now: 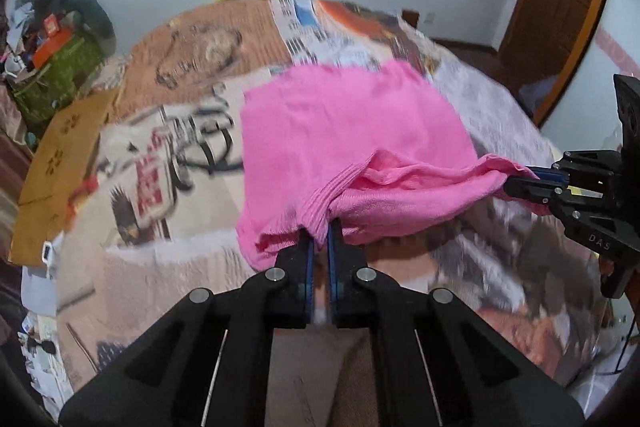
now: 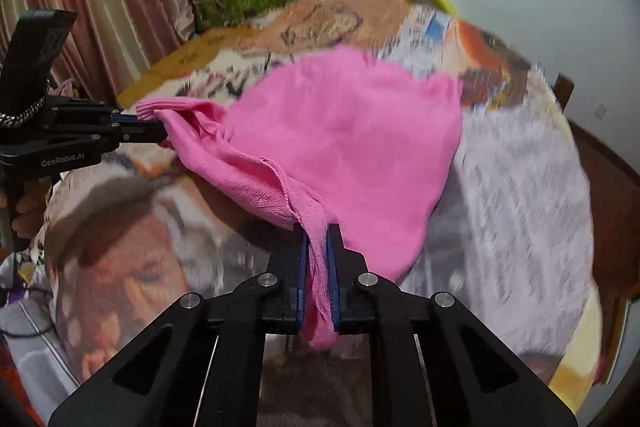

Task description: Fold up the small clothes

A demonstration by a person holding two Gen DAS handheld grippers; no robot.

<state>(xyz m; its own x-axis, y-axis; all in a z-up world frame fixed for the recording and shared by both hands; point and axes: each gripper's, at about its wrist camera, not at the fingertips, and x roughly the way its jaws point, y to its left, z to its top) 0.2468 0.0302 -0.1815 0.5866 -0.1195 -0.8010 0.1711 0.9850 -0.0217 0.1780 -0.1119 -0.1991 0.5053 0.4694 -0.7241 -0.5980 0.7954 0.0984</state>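
Your left gripper (image 1: pixel 319 233) pinches the pink cloth's (image 1: pixel 352 123) ribbed hem; your right gripper (image 2: pixel 318 239) clamps another near edge. Between them the cloth hangs lifted, its far part on the table (image 1: pixel 192 39).

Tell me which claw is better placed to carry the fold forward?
Probably neither alone: the left claw and the right claw each pinch a near corner of the pink knit garment, so both look equally ready.
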